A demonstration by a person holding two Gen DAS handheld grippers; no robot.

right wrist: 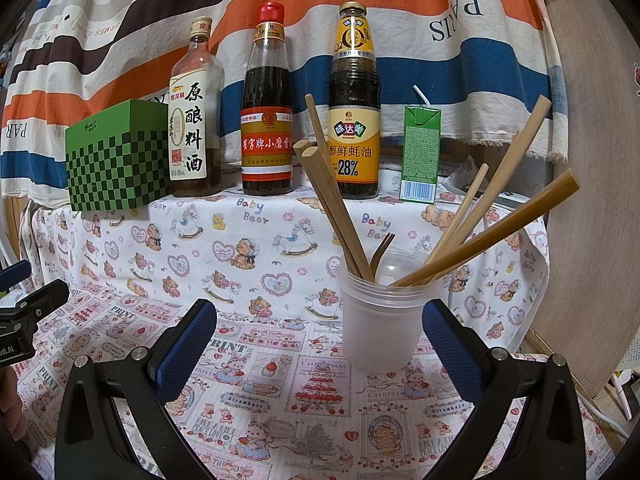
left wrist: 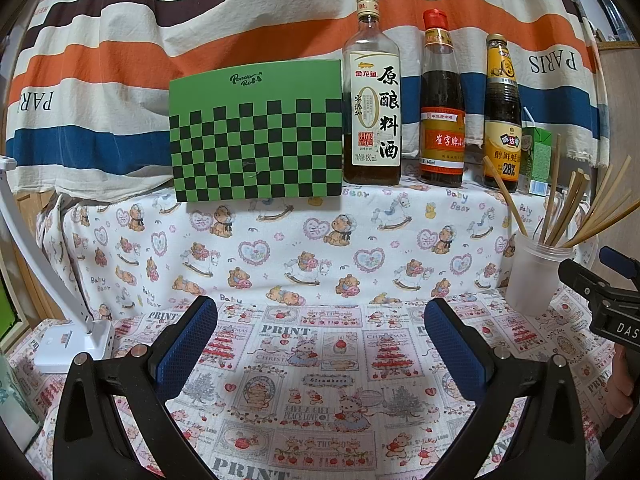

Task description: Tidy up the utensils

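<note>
A: Quick pass, left to right. Left wrist view: white lamp base (left wrist: 74, 344) at 8 o'clock, green checkered box (left wrist: 256, 132) up at 11, then cooking wine bottle (left wrist: 372, 92), sesame oil bottle (left wrist: 442, 100), oyster sauce bottle (left wrist: 502, 116), and a green drink carton (left wrist: 538, 160) at 2 o'clock.

B: Left gripper (left wrist: 320, 344)?

A: Spread wide, nothing between the pads, only printed tablecloth (left wrist: 320, 400). Right gripper (right wrist: 320, 344) is also spread and holding nothing. The frosted plastic cup (right wrist: 384, 320) stands just ahead of it, offset toward the right finger; contact, can't tell.

B: Task items?

A: Bamboo chopsticks (right wrist: 340, 208), all standing in that cup and fanned out: a bunch leaning to 11 o'clock, the rest to 1–2 o'clock. There's also a dark metal utensil (right wrist: 382, 252) inside; can't tell what kind. In the left view the cup sits at 3 o'clock.

B: Handling?

A: My guess: the sticks are light, stiff and smooth, so they could twist in a pinch. Grab mid-shaft above the rim, one or two at a time. The cup looks thin and light, top-heavy with the fan, likely tips if nudged. Pinch low on the wall if moving it.

B: Progress?

A: Looks near done, no loose utensils visible on the cloth.
</note>
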